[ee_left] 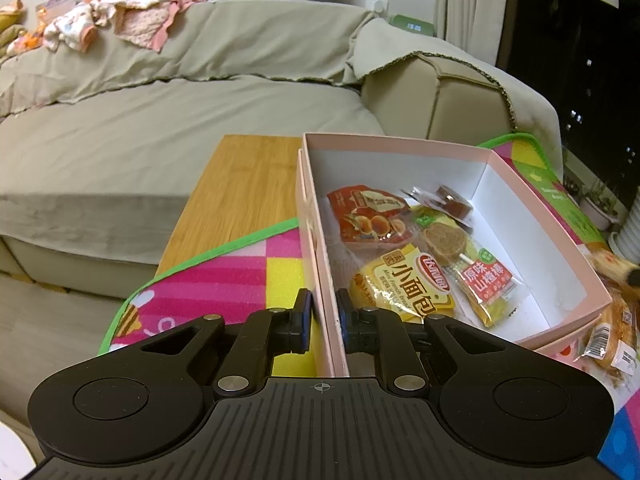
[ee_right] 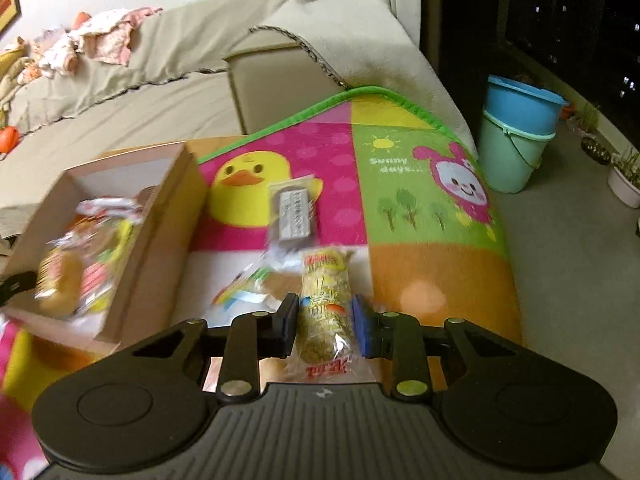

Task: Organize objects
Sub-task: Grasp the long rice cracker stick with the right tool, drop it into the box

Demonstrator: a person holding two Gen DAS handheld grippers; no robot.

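A pink box [ee_left: 400,148] sits on a colourful play mat [ee_left: 224,276] and holds several snack packets, among them a yellow bread packet [ee_left: 404,284]. My left gripper [ee_left: 324,320] is shut on the box's near left wall. The box also shows in the right wrist view [ee_right: 160,216]. My right gripper [ee_right: 325,326] is closed on a yellow wrapped snack roll [ee_right: 326,304]. A dark snack bar [ee_right: 294,216] and a clear packet [ee_right: 248,288] lie on the mat beyond it.
The mat [ee_right: 420,184] covers a wooden table [ee_left: 240,188] beside a beige sofa [ee_left: 160,120]. More snack packets [ee_left: 612,336] lie right of the box. Stacked blue and green buckets [ee_right: 516,128] and potted plants stand on the floor at right.
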